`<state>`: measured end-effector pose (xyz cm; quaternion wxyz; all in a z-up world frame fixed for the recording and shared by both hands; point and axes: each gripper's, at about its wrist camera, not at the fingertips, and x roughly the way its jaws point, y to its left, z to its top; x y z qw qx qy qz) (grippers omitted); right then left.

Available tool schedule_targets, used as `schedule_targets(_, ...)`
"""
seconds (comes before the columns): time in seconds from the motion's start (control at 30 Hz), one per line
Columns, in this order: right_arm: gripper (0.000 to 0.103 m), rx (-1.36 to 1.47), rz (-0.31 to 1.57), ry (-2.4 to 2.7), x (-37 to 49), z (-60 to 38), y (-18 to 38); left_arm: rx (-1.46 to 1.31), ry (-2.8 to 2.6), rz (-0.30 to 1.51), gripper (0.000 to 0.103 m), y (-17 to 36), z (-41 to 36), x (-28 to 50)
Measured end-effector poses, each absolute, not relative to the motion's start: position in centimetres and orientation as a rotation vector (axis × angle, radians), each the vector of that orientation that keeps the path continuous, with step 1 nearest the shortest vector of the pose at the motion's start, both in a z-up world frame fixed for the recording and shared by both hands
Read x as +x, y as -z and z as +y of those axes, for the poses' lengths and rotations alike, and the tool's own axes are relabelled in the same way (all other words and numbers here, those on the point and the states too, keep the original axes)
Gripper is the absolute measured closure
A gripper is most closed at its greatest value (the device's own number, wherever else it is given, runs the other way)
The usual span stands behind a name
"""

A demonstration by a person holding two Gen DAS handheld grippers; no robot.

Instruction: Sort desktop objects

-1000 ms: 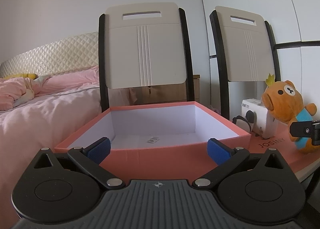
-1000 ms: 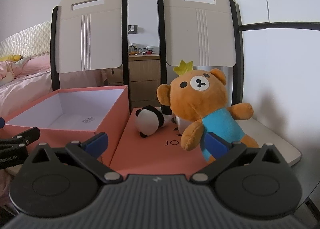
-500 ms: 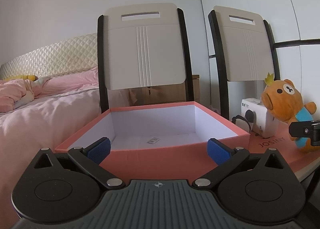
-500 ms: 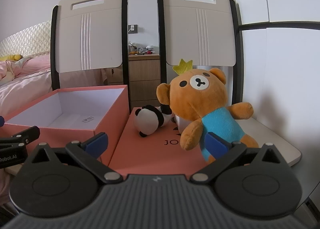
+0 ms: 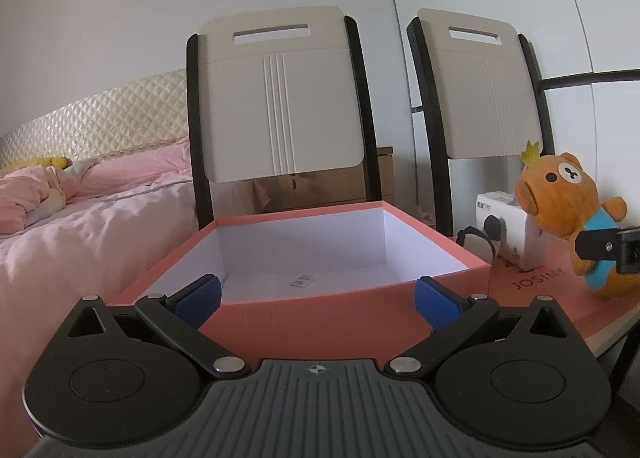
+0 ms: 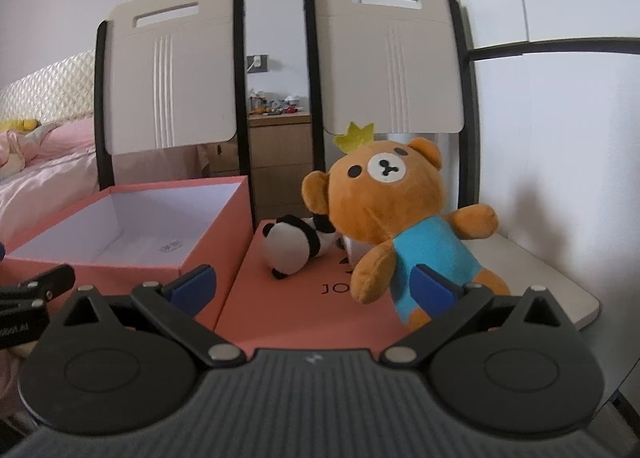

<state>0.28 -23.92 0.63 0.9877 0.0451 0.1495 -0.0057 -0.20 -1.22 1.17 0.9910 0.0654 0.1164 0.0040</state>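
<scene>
An open pink box (image 5: 320, 314) with a white inside stands on the table; it shows in the right wrist view (image 6: 120, 254) too. Beside it lies its pink lid (image 6: 320, 314). On the lid are an orange teddy bear in a blue shirt (image 6: 404, 214), a small panda toy (image 6: 292, 246) and a white carton (image 5: 508, 230). The bear also shows in the left wrist view (image 5: 568, 198). My left gripper (image 5: 318, 298) is open and empty in front of the box's near wall. My right gripper (image 6: 316, 284) is open and empty just before the bear and the lid.
Two white chair backs (image 5: 280, 98) (image 6: 388, 66) stand behind the table. A bed with pink bedding (image 5: 80, 210) lies at the left. A wooden nightstand (image 6: 280, 162) stands behind the chairs. The table's right edge (image 6: 580, 298) is near the bear.
Both grippers have barely moved; the views have shifted slightly. Jaws stay open and the objects have not moved.
</scene>
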Motion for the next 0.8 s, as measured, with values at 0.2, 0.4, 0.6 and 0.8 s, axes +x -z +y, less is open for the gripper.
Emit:
schedule_targets(0.2, 0.0, 0.097, 0.28, 0.048, 0.3, -24.4, -0.7, 0.14, 0.009, 0.256, 0.0, -1.6, -1.5, -0.2)
schedule_targets(0.4, 0.0, 0.09, 0.249, 0.082, 0.7, -25.3, -0.9, 0.165, 0.009, 0.314, 0.0, -1.7, -1.2, 0.8)
schedule_targets(0.6, 0.0, 0.123, 0.247, 0.122, 1.2, -26.2, -0.8, 0.143, 0.025, 0.333, 0.0, -1.3, -0.7, 0.7)
schedule_targets(0.8, 0.0, 0.141, 0.252, 0.124, 1.6, -26.5, -0.7, 0.128, 0.097, 0.363, 0.0, -0.7, -1.2, 0.7)
